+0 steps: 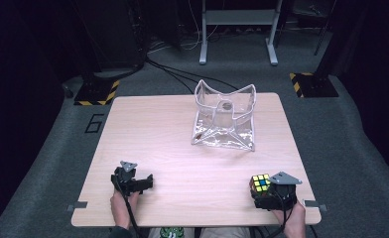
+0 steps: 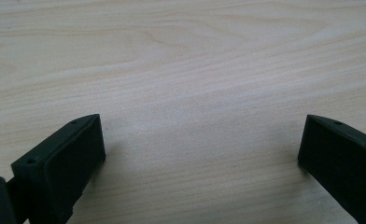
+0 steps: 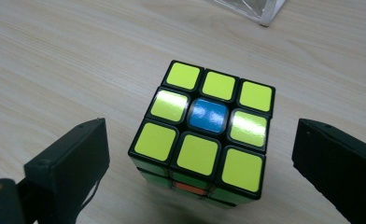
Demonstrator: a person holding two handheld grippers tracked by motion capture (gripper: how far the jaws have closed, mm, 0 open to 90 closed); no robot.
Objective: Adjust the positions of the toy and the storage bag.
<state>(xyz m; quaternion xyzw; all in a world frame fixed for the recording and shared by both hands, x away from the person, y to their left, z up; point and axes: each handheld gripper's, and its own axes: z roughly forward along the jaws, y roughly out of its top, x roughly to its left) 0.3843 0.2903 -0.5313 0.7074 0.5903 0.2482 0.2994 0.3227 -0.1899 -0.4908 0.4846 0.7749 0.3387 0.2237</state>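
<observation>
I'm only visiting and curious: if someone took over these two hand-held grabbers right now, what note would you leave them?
Left gripper: open, holding nothing, over bare wood at the near left of the light wooden table.
Right gripper: open, jaws either side of the yellow-topped puzzle cube with a blue centre, not touching it.
Clear plastic container: far centre of the table.
Done: right gripper lined up.
Left: close on the cube; probably carry it to the container.

Black two-jaw tools [image 1: 148, 181], grey triangular plates [image 1: 285, 178].
</observation>
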